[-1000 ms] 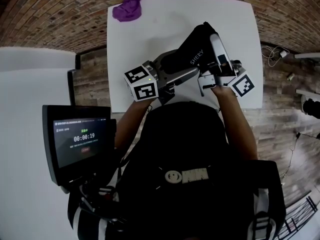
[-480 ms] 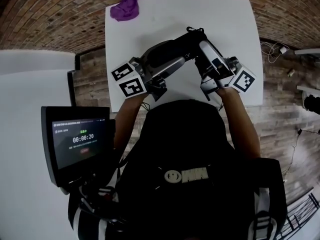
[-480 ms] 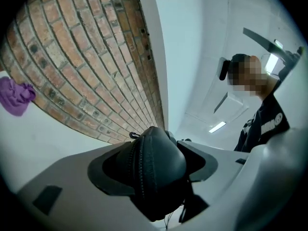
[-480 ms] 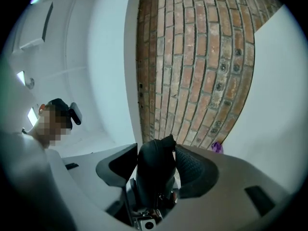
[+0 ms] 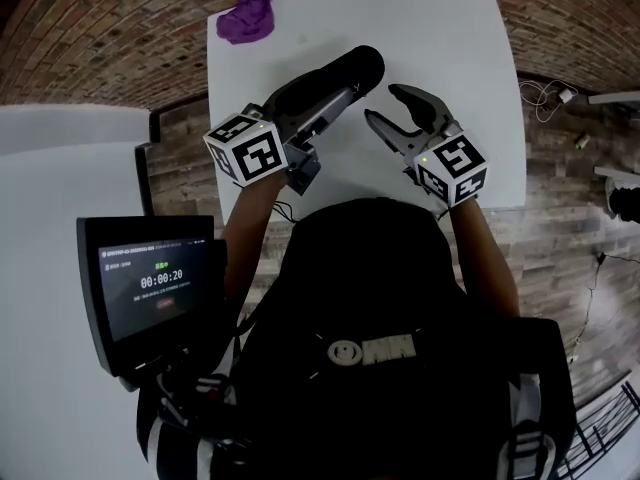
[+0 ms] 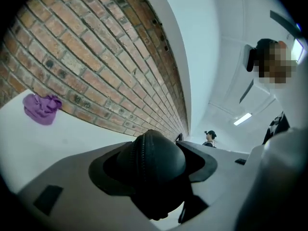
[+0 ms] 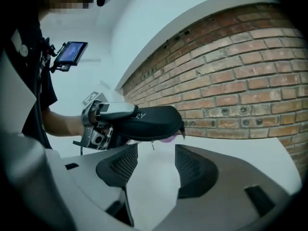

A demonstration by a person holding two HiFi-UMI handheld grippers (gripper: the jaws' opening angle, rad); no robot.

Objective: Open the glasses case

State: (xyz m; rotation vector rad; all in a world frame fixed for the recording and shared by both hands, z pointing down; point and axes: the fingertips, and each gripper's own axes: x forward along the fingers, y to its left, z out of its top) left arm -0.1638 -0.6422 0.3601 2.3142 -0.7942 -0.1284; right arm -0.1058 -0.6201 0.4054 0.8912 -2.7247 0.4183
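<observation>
Item one: glasses case point(image 5: 345, 71), black, zip-seamed, white lettering on its side. You are holding it by one end above the white table point(image 5: 450, 38), with its free end pointing away from you and towards the right. It looks closed.

Item two: left gripper point(image 5: 318, 108). You are clamping its jaws round the rounded end of the case, one on each side, and they have just tightened slightly. The left gripper view shows the zip line running over that end.

Item three: right gripper point(image 5: 384, 105). You are keeping it released, jaws spread with only bare table between them. It is hovering beside the case without touching it. In the right gripper view the case is lying across the frame just beyond the jaw tips.

Item four: purple cloth point(image 5: 248, 16), crumpled at the table's far left corner, well apart from both grippers.

Item five: screen point(image 5: 160, 278) to your left, displaying a timer.

Item six: brick floor point(image 5: 100, 28) surrounding the table.
</observation>
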